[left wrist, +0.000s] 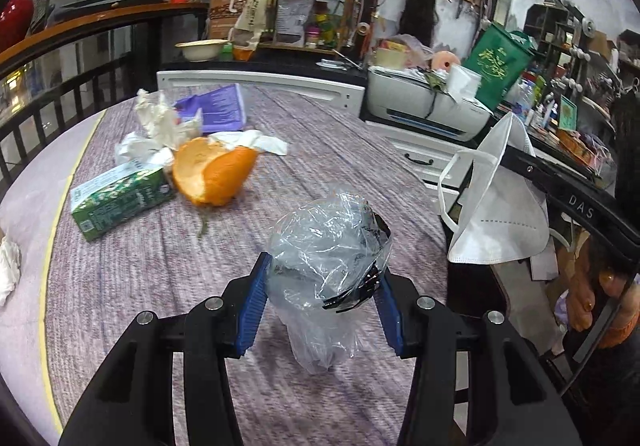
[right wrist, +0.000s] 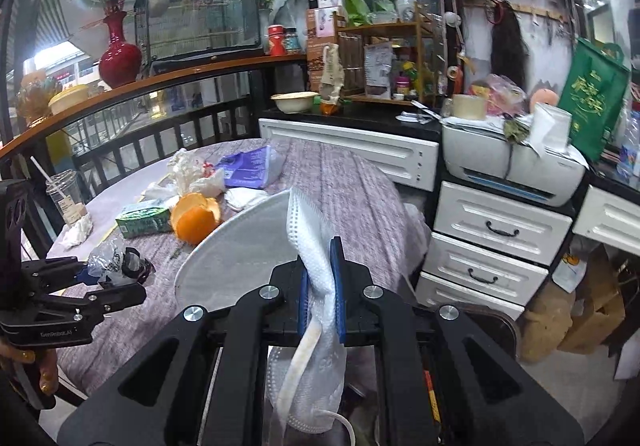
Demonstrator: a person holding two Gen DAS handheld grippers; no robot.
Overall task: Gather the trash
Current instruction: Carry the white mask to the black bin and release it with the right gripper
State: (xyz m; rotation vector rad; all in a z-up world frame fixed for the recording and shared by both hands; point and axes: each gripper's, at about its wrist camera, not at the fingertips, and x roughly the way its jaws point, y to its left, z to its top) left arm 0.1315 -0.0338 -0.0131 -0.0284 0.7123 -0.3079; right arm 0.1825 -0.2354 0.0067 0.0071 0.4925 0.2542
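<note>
My left gripper (left wrist: 322,274) is shut on a crumpled clear plastic bag (left wrist: 332,234) with black bits inside, lifted just above the purple-grey tablecloth (left wrist: 320,149). My right gripper (right wrist: 320,254) is shut on a white face mask (right wrist: 248,246), which fans out to the left of its blue pads. That mask (left wrist: 496,205) hangs off the table's right edge in the left wrist view. On the far left of the cloth lie an orange peel (left wrist: 212,173), a green carton (left wrist: 120,197), crumpled tissues (left wrist: 160,121) and a purple packet (left wrist: 220,109).
A plastic cup with a straw (right wrist: 66,197) stands at the table's left edge, and a loose tissue (left wrist: 8,266) lies nearby. A printer (right wrist: 512,165) sits on white drawers (right wrist: 500,230) to the right. A black railing (right wrist: 160,141) runs behind the table.
</note>
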